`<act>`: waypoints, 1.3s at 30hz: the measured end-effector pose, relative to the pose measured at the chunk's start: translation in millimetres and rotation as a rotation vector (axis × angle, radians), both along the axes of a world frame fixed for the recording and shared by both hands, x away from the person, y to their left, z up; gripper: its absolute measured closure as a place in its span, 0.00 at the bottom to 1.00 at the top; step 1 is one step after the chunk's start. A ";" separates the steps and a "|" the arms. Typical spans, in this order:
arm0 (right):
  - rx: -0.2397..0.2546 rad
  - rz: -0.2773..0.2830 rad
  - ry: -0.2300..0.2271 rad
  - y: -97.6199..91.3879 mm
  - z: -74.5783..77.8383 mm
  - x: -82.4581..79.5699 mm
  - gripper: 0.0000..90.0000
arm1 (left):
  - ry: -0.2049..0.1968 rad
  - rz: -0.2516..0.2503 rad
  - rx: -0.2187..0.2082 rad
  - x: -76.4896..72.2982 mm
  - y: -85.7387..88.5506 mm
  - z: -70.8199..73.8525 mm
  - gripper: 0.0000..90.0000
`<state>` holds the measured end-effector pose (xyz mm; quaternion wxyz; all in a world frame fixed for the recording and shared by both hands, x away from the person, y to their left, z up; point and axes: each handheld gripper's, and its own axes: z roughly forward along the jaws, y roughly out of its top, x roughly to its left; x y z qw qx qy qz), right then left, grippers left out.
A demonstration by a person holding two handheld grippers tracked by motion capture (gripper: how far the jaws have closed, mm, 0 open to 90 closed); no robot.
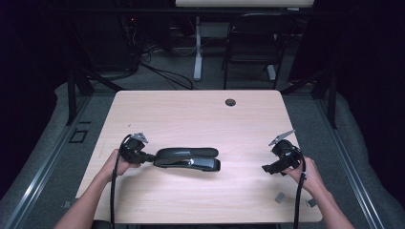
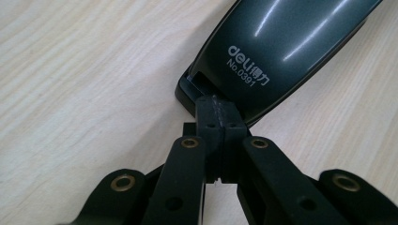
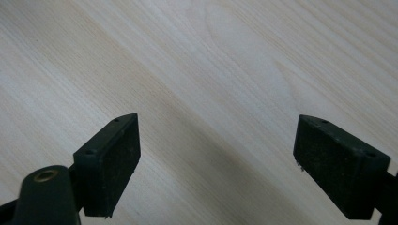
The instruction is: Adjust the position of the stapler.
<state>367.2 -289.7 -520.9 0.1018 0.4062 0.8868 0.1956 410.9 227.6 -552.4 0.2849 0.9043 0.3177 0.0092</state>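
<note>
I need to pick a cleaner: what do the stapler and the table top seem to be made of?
Stapler: dark grey, glossy, with sharp light streaks and printed white lettering; painted metal or hard plastic, can't tell which. Table top: pale matte wood grain, probably laminate.

High view fixed above the person's side, facing forward and down over the whole table [image 1: 200,107], left gripper view close over the stapler [image 2: 281,51] end, right gripper view close above bare tabletop, the same light wood shared by all three
</note>
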 end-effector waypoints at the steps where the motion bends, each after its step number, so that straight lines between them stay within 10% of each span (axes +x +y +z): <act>1: 0.012 0.000 0.001 0.8 -0.6 -0.3 0.17 | 0.001 -0.006 0.007 -0.8 -2.4 0.6 1.00; 31: 0.022 0.028 0.018 6.5 -3.5 0.1 0.17 | 0.027 -0.082 0.018 -18.8 -46.8 2.1 1.00; 39: 0.036 0.031 0.013 5.8 -1.1 -0.9 0.17 | 0.019 0.016 0.075 -11.9 -40.0 8.2 0.50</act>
